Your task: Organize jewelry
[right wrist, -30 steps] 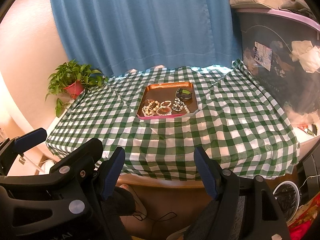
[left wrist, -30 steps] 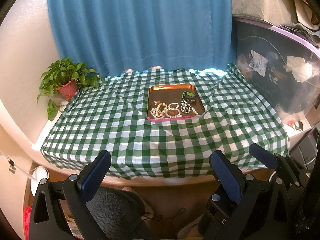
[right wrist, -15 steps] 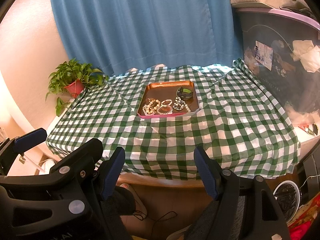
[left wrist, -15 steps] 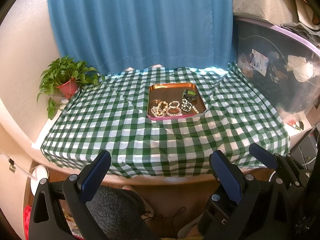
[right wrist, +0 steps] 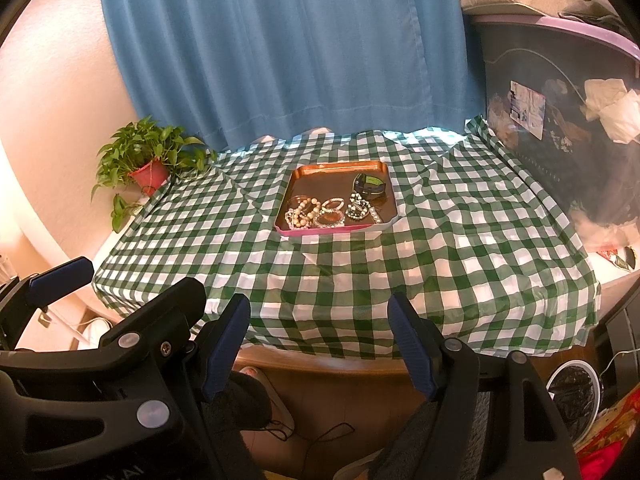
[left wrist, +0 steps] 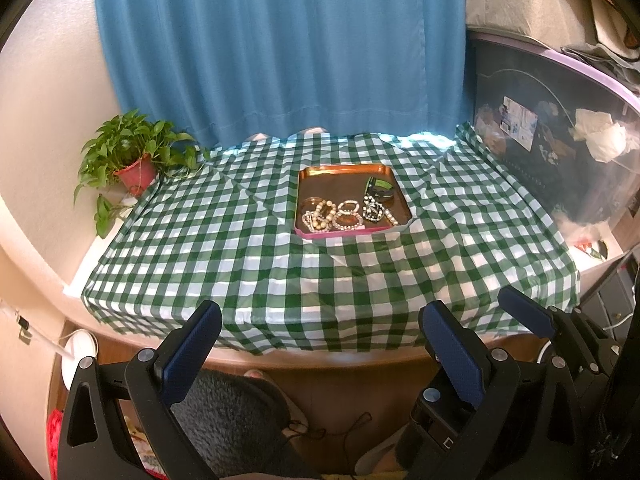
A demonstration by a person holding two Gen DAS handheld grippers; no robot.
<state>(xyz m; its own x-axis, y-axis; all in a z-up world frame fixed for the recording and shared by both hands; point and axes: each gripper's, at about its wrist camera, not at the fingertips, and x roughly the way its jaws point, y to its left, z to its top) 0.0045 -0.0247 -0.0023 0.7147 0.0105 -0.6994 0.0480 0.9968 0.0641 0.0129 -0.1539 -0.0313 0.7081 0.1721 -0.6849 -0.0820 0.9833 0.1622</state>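
Observation:
A copper-coloured tray (left wrist: 340, 172) (right wrist: 328, 171) with a pink front rim sits mid-table on the green checked cloth. Along its front lie several bracelets: a cream bead bracelet (left wrist: 318, 216) (right wrist: 299, 216), sparkling bangles (left wrist: 349, 216) (right wrist: 330, 213) and a dark beaded piece (left wrist: 372, 210) (right wrist: 358, 208). A dark green-faced item (left wrist: 380, 188) (right wrist: 370, 184) lies at the tray's back right. My left gripper (left wrist: 320, 320) and my right gripper (right wrist: 319, 312) both hover open and empty before the table's near edge, side by side, far from the tray.
A potted green plant (left wrist: 132, 156) (right wrist: 148, 160) stands at the table's back left corner. A blue curtain (left wrist: 280, 48) hangs behind. A dark storage bin with a purple rim (left wrist: 560, 140) crowds the right side. The checked tablecloth (left wrist: 240, 260) hangs over the near edge.

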